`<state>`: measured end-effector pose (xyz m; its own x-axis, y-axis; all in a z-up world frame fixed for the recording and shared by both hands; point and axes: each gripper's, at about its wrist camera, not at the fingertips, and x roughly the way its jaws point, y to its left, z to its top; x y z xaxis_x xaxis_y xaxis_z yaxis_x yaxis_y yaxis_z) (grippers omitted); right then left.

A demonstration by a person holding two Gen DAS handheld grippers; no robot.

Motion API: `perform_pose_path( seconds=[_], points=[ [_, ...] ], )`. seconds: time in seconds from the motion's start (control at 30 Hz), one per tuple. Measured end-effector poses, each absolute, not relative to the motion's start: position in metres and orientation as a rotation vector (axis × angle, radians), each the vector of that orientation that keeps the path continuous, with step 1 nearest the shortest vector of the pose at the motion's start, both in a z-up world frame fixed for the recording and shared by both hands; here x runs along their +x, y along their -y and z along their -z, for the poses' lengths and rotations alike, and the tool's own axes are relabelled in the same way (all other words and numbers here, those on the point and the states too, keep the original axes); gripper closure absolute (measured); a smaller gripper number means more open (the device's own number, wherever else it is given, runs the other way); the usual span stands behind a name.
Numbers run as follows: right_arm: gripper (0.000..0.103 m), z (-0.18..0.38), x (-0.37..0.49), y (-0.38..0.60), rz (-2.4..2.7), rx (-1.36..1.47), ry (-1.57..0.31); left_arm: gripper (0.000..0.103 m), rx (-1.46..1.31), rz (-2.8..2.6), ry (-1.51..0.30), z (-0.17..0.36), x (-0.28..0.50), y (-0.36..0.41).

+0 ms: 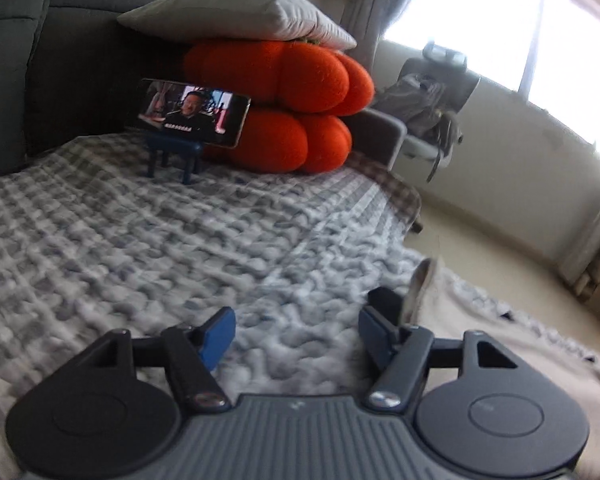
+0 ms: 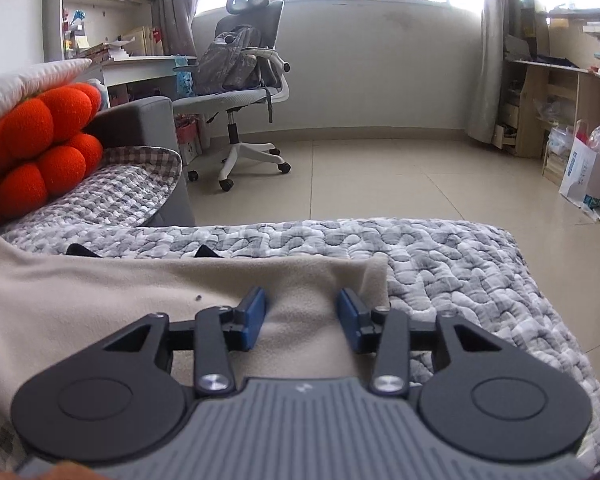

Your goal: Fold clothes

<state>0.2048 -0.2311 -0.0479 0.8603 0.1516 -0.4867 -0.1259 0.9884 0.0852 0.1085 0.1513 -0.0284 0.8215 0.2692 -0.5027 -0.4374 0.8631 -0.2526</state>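
A beige fleece garment [image 2: 99, 292] lies flat on the grey-and-white quilted blanket [image 2: 440, 248], its far edge folded over near the blanket's front edge. My right gripper [image 2: 302, 310] rests low over the garment's right end. Its jaws stand apart, with a soft hump of beige cloth between the blue pads [image 2: 255, 312], which do not press on it. In the left wrist view my left gripper [image 1: 297, 322] is open over bare blanket [image 1: 139, 240] with nothing between its fingers. The garment [image 1: 480, 340] lies just right of it, and a raised fold of it stands beside the right finger.
A phone [image 1: 191, 112] playing video stands on a small blue stand in front of orange cushions [image 1: 300, 100] and a grey pillow [image 1: 235, 12]. Dark sofa back [image 1: 39, 60] at left. Beyond the bed are tiled floor [image 2: 380, 176], an office chair [image 2: 243, 80] and shelves [image 2: 560, 92].
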Motion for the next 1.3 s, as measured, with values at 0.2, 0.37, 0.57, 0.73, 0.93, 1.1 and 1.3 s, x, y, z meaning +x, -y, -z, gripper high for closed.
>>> perform_pose_path(
  seconds=[0.2, 0.37, 0.57, 0.73, 0.93, 1.1, 1.3],
  points=[
    [0.058, 0.047, 0.205, 0.225, -0.136, 0.032, -0.509, 0.037, -0.424, -0.325, -0.422, 0.017, 0.095, -0.162],
    [0.058, 0.047, 0.205, 0.224, -0.133, 0.028, -0.510, 0.030, -0.304, -0.221, -0.346, -0.014, 0.088, -0.120],
    [0.058, 0.048, 0.206, 0.223, -0.132, 0.030, -0.513, 0.017, -0.053, -0.066, -0.392, -0.025, 0.120, -0.042],
    [0.058, 0.049, 0.206, 0.221, -0.128, 0.025, -0.514, 0.018, -0.024, -0.099, -0.505, 0.015, 0.163, -0.032],
    [0.057, 0.049, 0.205, 0.223, -0.129, 0.031, -0.513, 0.020, -0.035, -0.150, -0.523, 0.027, 0.164, -0.046],
    [0.057, 0.048, 0.204, 0.223, -0.128, 0.032, -0.509, 0.020, -0.029, -0.169, -0.510, 0.028, 0.162, -0.045],
    [0.051, 0.047, 0.202, 0.217, -0.108, -0.001, -0.500, 0.020, -0.061, -0.162, -0.493, 0.029, 0.158, -0.047]
  ],
)
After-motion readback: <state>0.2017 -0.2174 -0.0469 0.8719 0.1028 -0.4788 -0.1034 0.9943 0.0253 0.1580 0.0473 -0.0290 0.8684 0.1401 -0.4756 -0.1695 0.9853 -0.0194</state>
